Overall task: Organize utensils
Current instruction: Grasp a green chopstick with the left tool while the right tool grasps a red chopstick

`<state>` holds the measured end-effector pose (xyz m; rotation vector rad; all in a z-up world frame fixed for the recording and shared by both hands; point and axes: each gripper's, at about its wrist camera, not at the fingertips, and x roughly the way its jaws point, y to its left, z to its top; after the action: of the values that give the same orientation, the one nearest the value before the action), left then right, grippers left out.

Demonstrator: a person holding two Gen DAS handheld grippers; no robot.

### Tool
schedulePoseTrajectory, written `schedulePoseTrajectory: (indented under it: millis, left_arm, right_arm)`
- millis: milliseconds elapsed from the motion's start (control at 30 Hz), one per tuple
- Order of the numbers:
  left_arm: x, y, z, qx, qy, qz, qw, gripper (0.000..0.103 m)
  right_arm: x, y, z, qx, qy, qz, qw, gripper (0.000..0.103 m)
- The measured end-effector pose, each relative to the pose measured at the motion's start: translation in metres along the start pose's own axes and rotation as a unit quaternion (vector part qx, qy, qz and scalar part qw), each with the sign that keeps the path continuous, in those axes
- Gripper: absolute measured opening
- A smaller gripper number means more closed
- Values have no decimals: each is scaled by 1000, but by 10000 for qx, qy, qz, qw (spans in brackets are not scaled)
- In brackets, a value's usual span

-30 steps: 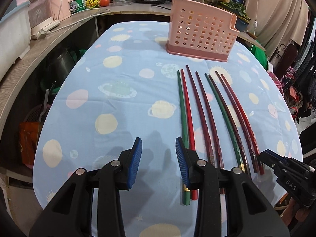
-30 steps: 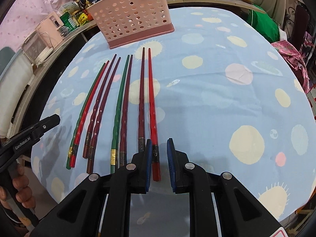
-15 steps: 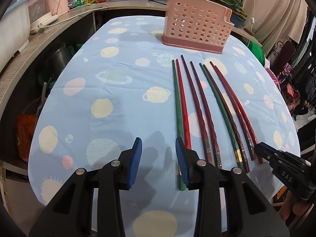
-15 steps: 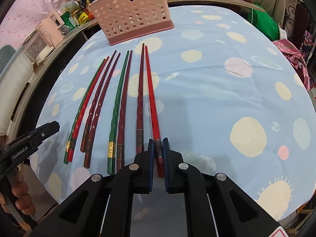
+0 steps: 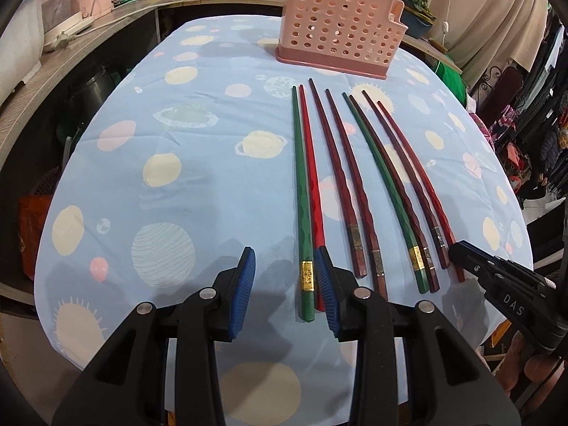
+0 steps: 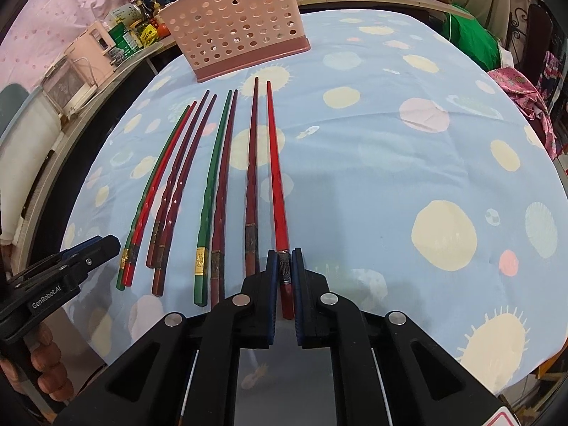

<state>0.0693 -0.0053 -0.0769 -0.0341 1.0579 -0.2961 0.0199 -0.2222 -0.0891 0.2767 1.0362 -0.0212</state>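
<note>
The red chopstick (image 6: 276,191), outermost of the row, is now clamped at its butt end between the pads of the right gripper (image 6: 285,280); a second ago those jaws stood apart around it, and they have just been closing. The stick still lies flat on the blue tablecloth (image 6: 390,177), its tip pointing ahead of the jaws toward the pink perforated holder (image 6: 234,32). The grasp is judged complete and the lift not yet begun. The seven remaining chopsticks lie beside the jaws, undisturbed. The left gripper (image 5: 284,284) stands part-open as before, clamped on nothing, though the green chopstick (image 5: 301,206) is now seen between its pads.
</note>
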Motion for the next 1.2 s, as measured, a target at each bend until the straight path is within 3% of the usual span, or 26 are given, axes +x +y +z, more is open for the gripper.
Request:
schedulePoseTrajectory:
  millis: [700, 933, 1067, 1200]
  left_arm:
    - [8, -1, -6, 43, 102, 57, 9999, 32]
    - [9, -5, -8, 187, 92, 189, 9996, 21]
    - [9, -3, -8, 150, 98, 192, 9997, 7]
    - [9, -4, -9, 189, 95, 161, 9996, 7]
  right_arm:
    - [0, 0, 0, -1, 2, -3, 10000, 8]
    - [0, 0, -1, -10, -11, 3, 10000, 8]
    - [0, 0, -1, -10, -24, -1, 10000, 8]
    - [0, 0, -2, -25, -24, -6, 10000, 8]
